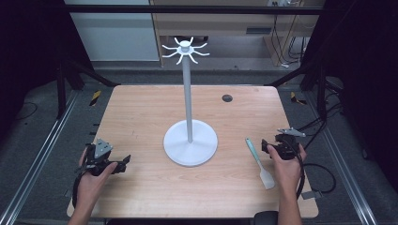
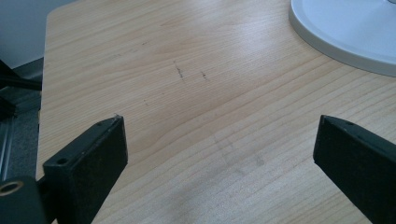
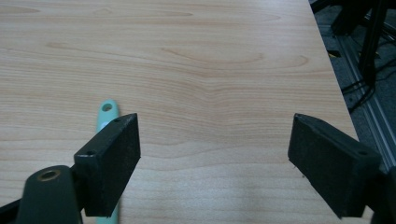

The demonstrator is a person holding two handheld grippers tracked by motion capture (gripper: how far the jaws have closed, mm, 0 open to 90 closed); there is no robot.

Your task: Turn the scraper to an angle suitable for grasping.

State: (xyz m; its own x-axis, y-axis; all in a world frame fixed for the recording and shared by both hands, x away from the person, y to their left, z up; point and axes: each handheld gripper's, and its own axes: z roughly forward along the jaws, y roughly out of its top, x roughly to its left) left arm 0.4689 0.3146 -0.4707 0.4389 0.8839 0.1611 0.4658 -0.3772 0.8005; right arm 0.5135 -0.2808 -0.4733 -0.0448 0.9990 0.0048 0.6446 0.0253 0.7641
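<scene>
Spatula lies flat on the table, long axis near-to-far, just left of the right gripper, far from the left gripper; both jaws spread wide, empty; hook stand centre.

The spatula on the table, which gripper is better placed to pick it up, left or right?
Right, most likely. The right gripper is open just beside the spatula, whose mint handle shows by its jaw in the right gripper view. The left gripper, also open, sits across the white stand's base.
</scene>
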